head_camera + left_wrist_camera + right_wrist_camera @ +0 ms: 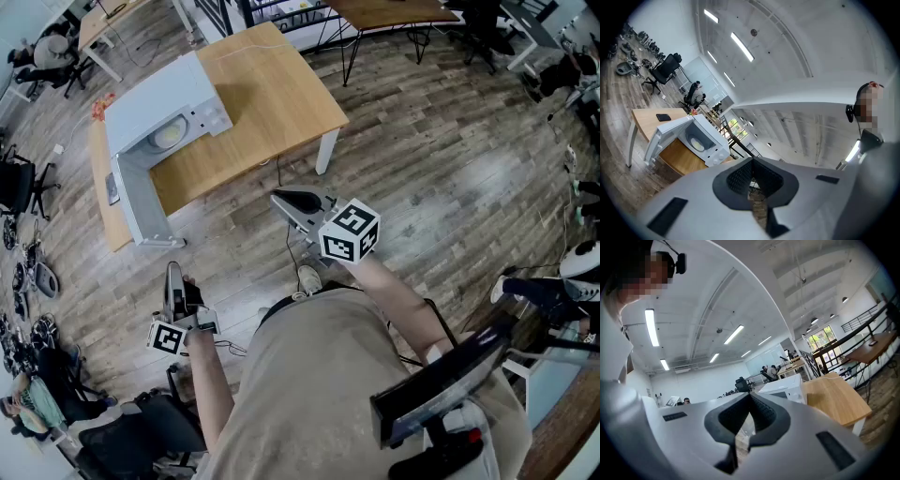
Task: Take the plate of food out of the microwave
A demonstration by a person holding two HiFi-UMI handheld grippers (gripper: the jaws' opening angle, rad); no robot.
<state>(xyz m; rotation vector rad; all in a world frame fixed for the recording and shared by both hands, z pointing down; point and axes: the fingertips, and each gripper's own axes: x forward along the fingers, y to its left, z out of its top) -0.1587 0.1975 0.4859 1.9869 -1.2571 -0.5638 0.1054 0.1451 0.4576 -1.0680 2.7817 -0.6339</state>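
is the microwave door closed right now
No, the door of the microwave stands wide open in the head view, with the plate visible inside.

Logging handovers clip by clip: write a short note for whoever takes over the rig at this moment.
Left gripper: shut, empty, held level, well short of the table.
Right gripper: shut, empty, level.
Microwave stands on the wooden table with its door swung open; the plate of food sits inside.
Done: door open.
Left: step up to the table, grip the plate, draw it out.
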